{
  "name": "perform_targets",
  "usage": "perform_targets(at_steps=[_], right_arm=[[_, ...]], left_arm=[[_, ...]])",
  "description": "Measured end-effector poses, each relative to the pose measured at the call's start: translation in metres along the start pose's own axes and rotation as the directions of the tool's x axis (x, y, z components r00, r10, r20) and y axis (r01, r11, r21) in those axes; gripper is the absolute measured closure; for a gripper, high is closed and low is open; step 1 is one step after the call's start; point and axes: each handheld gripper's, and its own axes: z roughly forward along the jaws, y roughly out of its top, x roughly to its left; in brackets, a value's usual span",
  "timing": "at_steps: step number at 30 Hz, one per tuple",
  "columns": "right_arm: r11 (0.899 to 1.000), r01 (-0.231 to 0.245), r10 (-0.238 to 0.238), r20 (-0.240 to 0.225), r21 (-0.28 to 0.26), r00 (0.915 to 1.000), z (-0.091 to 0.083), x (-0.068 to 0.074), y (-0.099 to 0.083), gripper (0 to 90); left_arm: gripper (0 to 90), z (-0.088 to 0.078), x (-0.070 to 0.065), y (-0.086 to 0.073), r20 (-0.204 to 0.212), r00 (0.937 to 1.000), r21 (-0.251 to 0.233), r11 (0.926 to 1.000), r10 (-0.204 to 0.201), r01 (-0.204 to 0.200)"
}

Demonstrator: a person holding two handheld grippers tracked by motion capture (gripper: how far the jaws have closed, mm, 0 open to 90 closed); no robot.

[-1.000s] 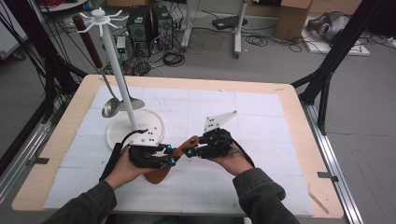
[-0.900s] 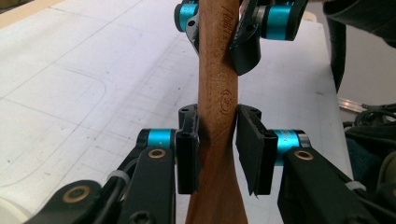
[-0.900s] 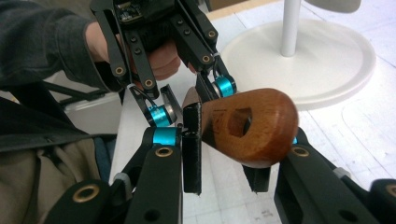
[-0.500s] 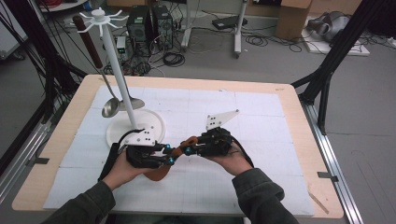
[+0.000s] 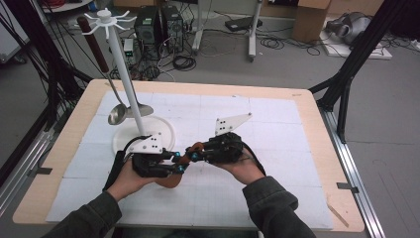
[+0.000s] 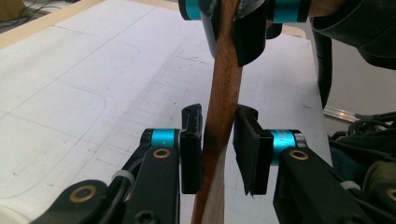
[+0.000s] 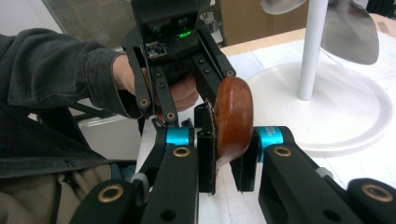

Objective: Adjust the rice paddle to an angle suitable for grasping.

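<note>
Nearest us, our right gripper (image 7: 223, 154) had just been closing and now clamped the wooden spatula (image 7: 232, 122). Our left gripper (image 6: 218, 140) gripped its handle. Held above the mat, it looked ready for the white rack (image 5: 124, 74) beyond.

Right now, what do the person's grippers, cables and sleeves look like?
Both grippers, left gripper and right gripper, are black linkage frames with brass-coloured pivot pins, turquoise collars and flat black pads. Each carries a grey three-cornered plate dotted with holes, and a black cable loops from the body. The sleeves are dark grey-green fabric.
</note>
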Motion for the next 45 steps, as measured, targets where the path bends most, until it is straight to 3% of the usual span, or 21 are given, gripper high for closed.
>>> perform_targets(at_steps=[12, 19, 23, 28, 34, 36, 42, 45], right_arm=[[0.999, 0.036, -0.037, -0.026, -0.023, 0.9990, 0.000, 0.005, 0.016, 83.0], [0.998, 0.063, -0.062, -0.043, 0.020, 0.9971, 0.007, 0.009, 0.020, 82.5], [0.998, 0.059, -0.059, -0.024, 0.021, 0.9980, 0.007, 0.009, 0.019, 69.2], [0.999, 0.048, -0.047, -0.018, 0.021, 0.9987, 0.003, 0.007, 0.016, 65.1], [0.999, 0.039, -0.039, 0.049, 0.010, 0.9980, -0.009, 0.003, 0.010, 51.9], [0.999, 0.030, -0.031, 0.092, 0.016, 0.9953, -0.016, 0.000, 0.006, 46.8], [0.999, 0.017, -0.023, 0.201, 0.031, 0.9792, -0.032, -0.007, -0.007, 35.6], [0.999, 0.004, -0.012, 0.232, 0.034, 0.9726, -0.040, -0.008, -0.015, 33.1]], left_arm=[[70.4, -0.006, -0.001, 0.007, 0.035, 0.9993, 0.001, 0.9999, 0.013, -0.013], [77.1, -0.004, -0.002, 0.009, 0.055, 0.9980, 0.016, 0.9994, 0.031, -0.032], [81.6, -0.005, -0.002, 0.009, 0.060, 0.9979, 0.009, 0.9997, 0.024, -0.024], [81.7, -0.010, 0.000, 0.009, 0.041, 0.9989, -0.006, 0.9998, 0.021, -0.020], [81.8, -0.019, 0.003, 0.008, 0.029, 0.9995, -0.025, 0.9996, 0.011, -0.010], [81.8, -0.024, 0.005, 0.008, 0.019, 0.9998, -0.033, 0.9994, 0.005, -0.005], [81.7, -0.038, 0.010, 0.008, -0.007, 1.0000, -0.057, 0.9984, 0.000, 0.000], [81.7, -0.046, 0.012, 0.009, -0.022, 0.9997, -0.071, 0.9975, -0.004, 0.002]])
